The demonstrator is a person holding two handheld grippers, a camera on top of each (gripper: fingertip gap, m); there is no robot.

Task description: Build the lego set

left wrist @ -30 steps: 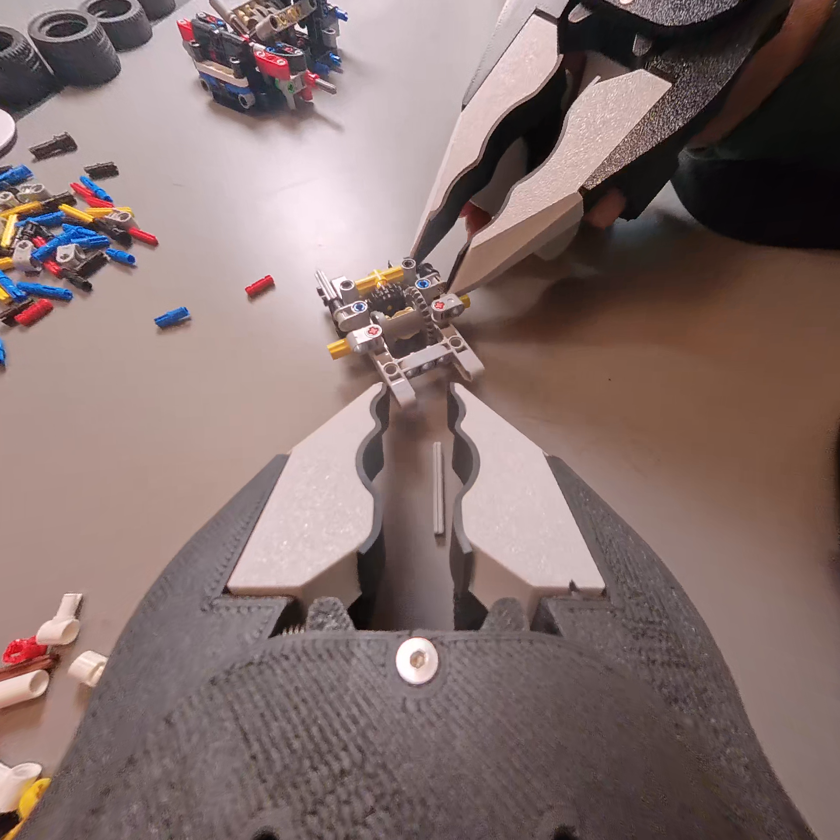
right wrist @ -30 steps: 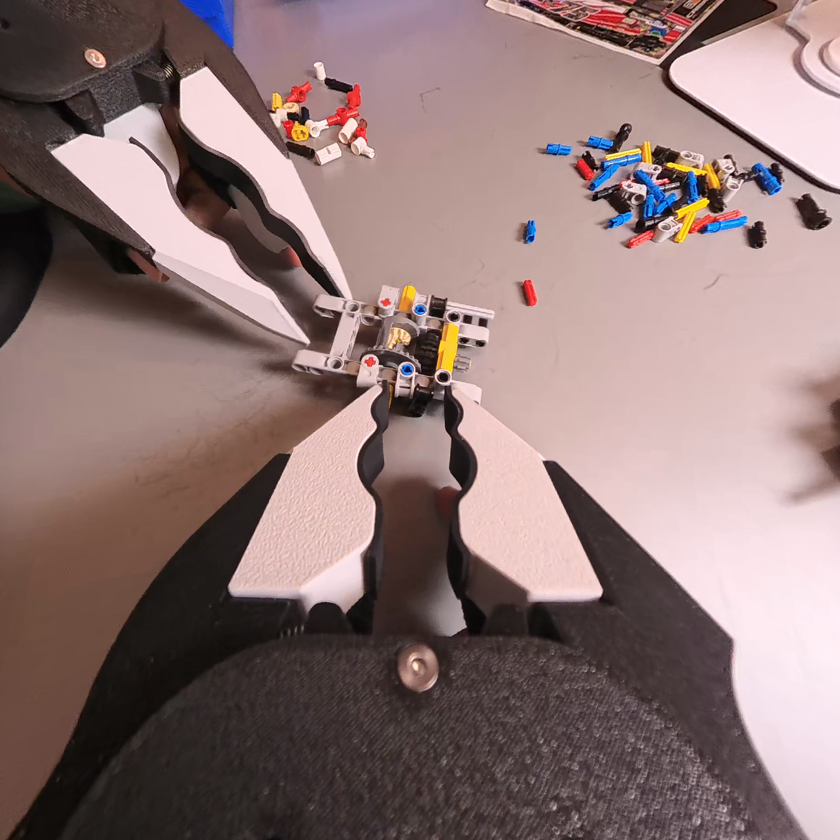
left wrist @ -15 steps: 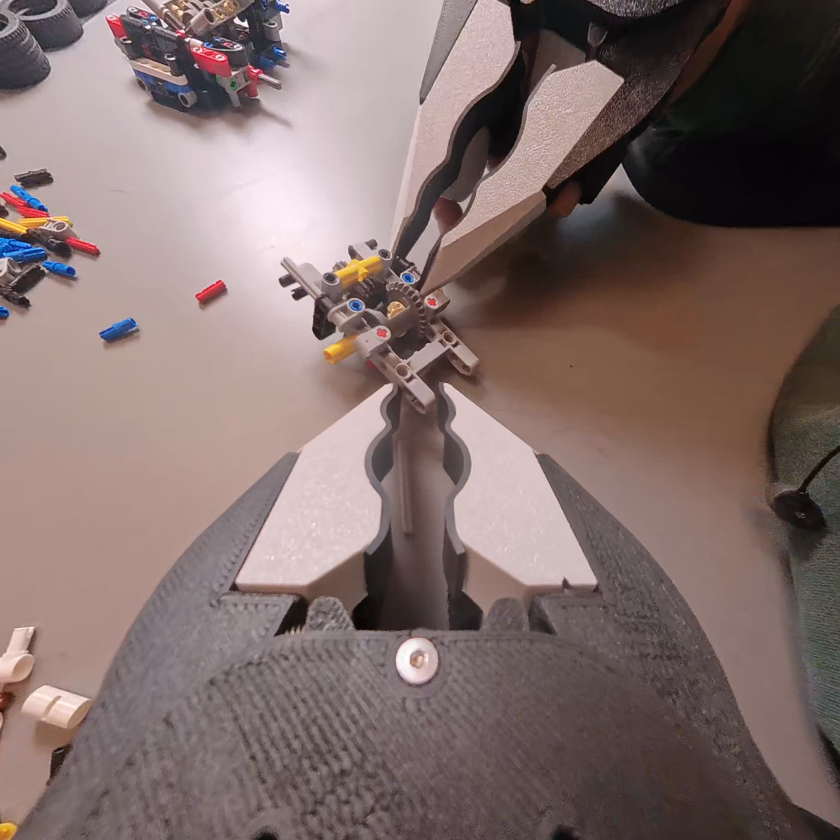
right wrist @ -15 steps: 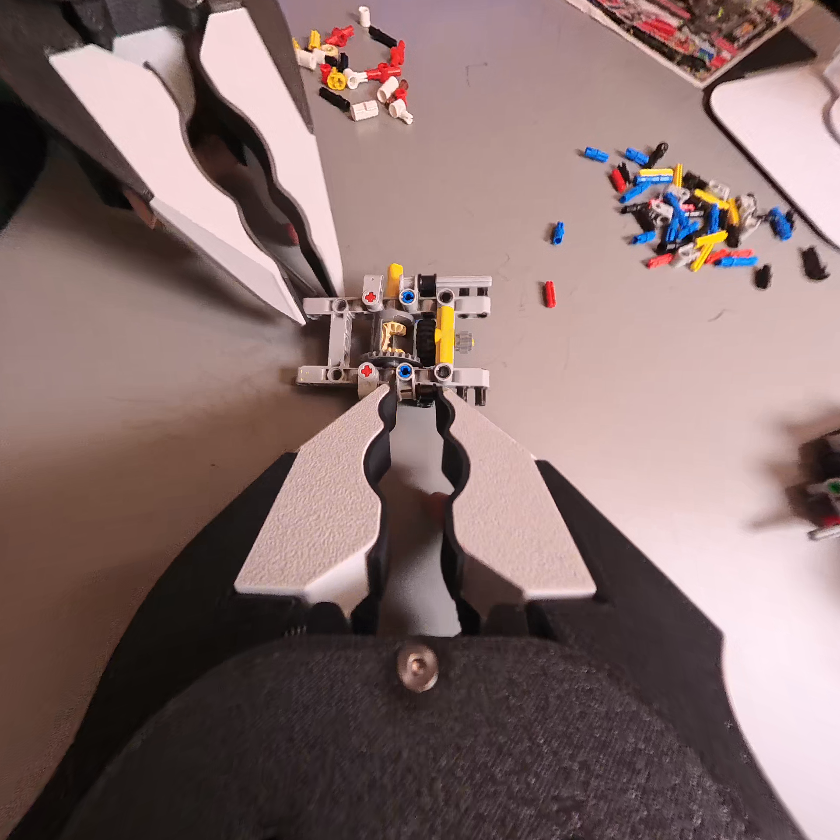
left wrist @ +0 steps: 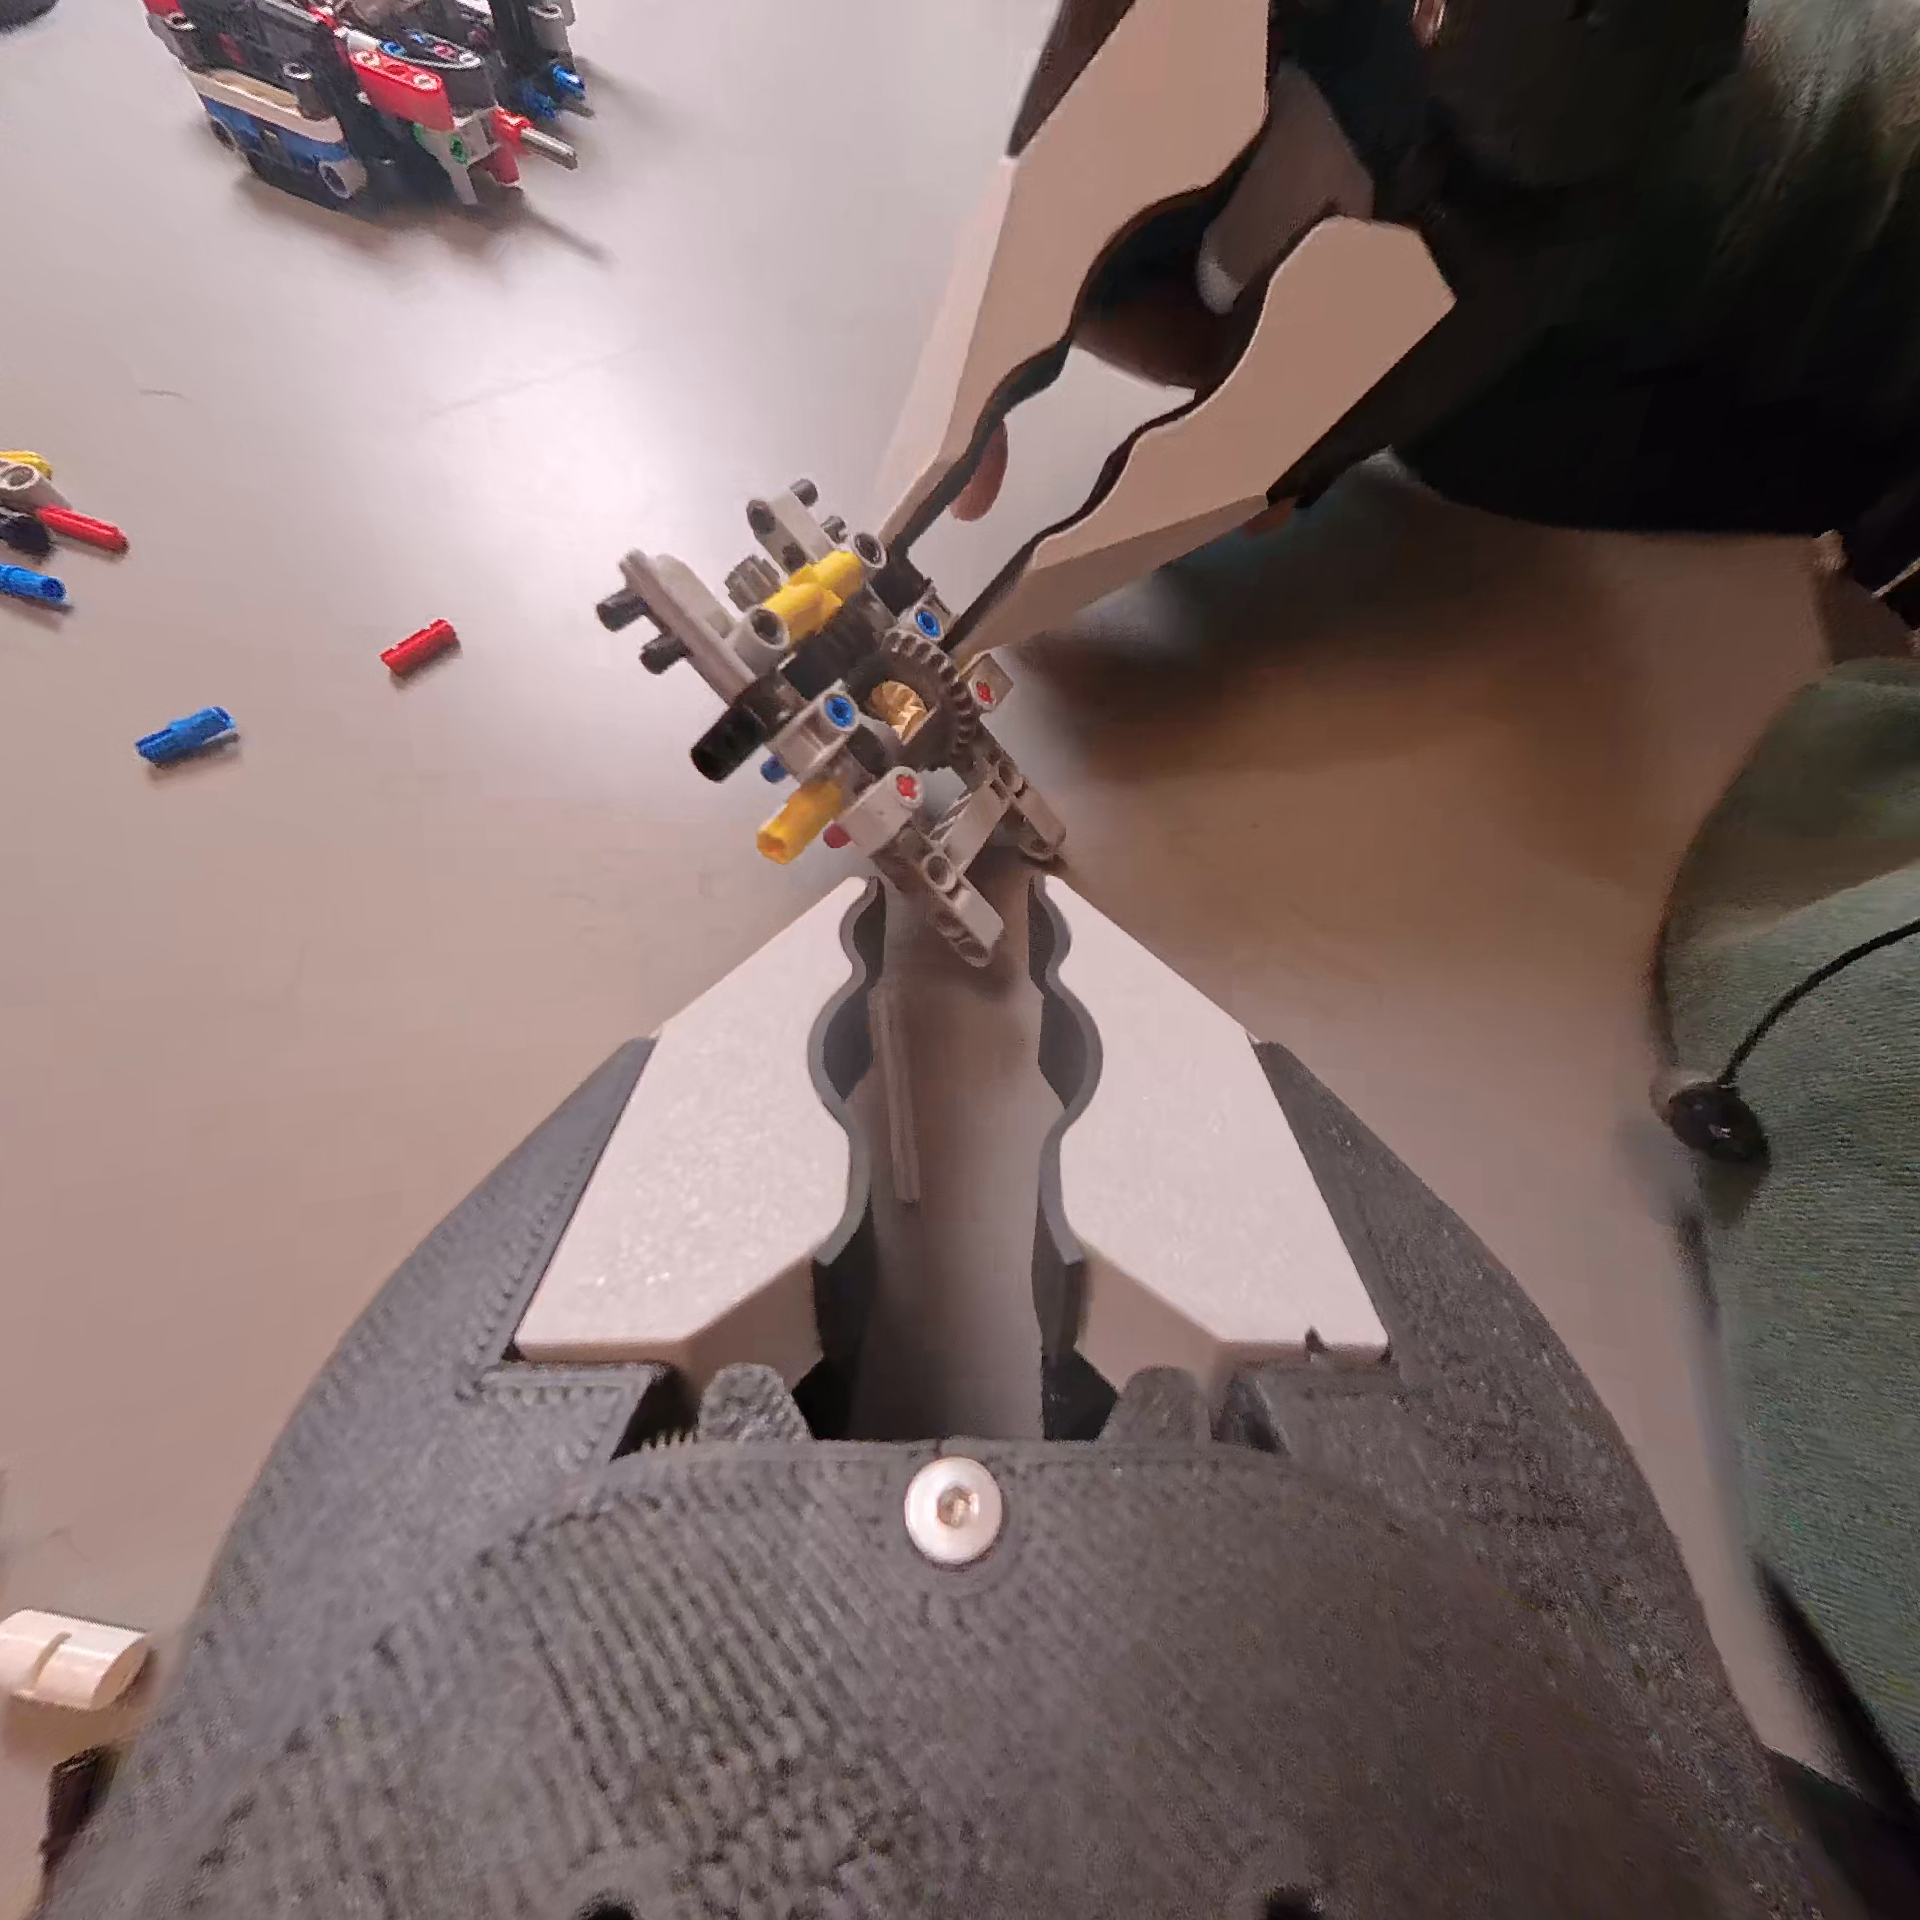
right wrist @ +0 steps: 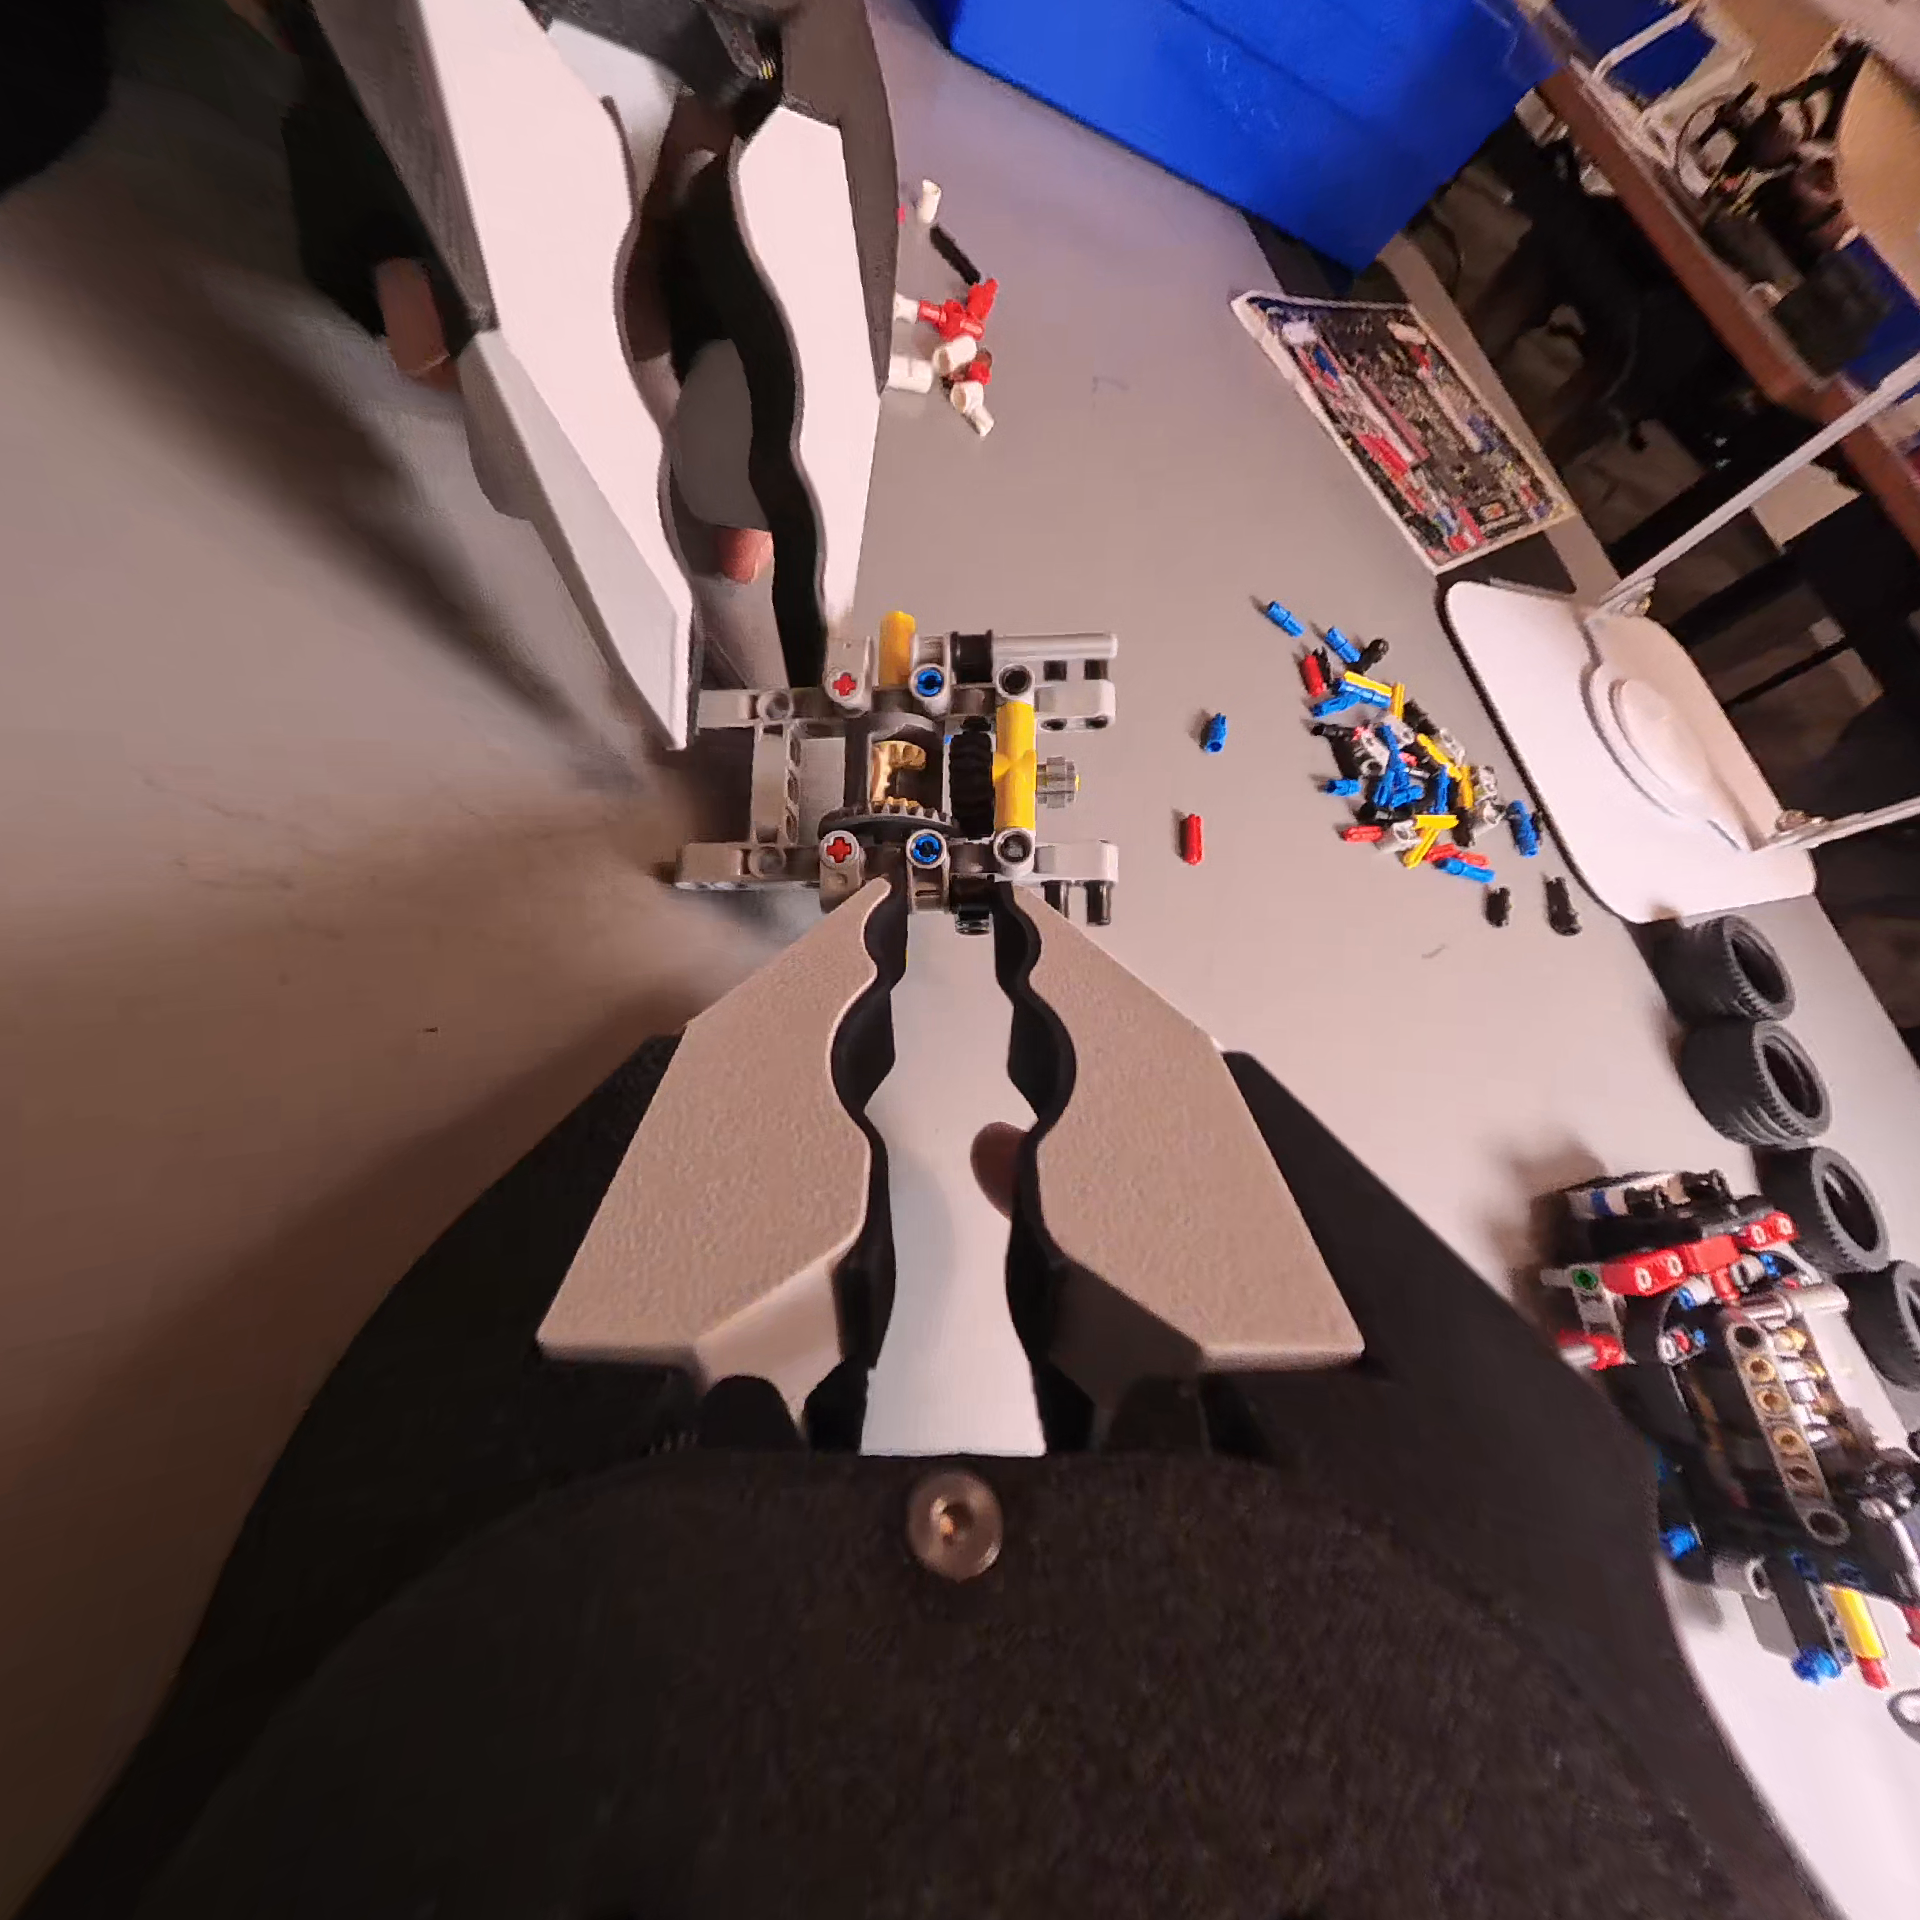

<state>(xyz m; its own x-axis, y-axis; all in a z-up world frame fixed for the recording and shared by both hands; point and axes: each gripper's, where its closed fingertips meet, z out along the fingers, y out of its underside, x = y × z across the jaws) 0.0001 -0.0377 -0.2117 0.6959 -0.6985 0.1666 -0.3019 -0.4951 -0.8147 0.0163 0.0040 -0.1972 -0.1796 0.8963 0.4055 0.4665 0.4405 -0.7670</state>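
Observation:
A small grey gear assembly [left wrist: 862,717] with yellow axles, a black gear and a tan gear is held between both grippers, tilted above the table. My left gripper [left wrist: 956,888] is closed on the open-frame end; one grey beam runs between its fingertips. My right gripper [right wrist: 945,899] is shut on the opposite side of the assembly [right wrist: 904,769], at a blue pin. In the left wrist view the right gripper [left wrist: 925,587] reaches in from the upper right. In the right wrist view the left gripper [right wrist: 753,696] comes from the upper left.
A partly built car chassis [right wrist: 1745,1382] and black tyres [right wrist: 1756,1081] lie at the right. Nearby are a pile of coloured pins [right wrist: 1403,769], a booklet [right wrist: 1392,426], a white stand base [right wrist: 1621,748] and a blue bin [right wrist: 1226,94]. A thin grey axle [left wrist: 896,1091] lies under my left gripper.
The assembly lay flat on the table; now it is raised and tilted between both grippers. Both cameras have risen, and the chassis and tyres have come into the right wrist view.

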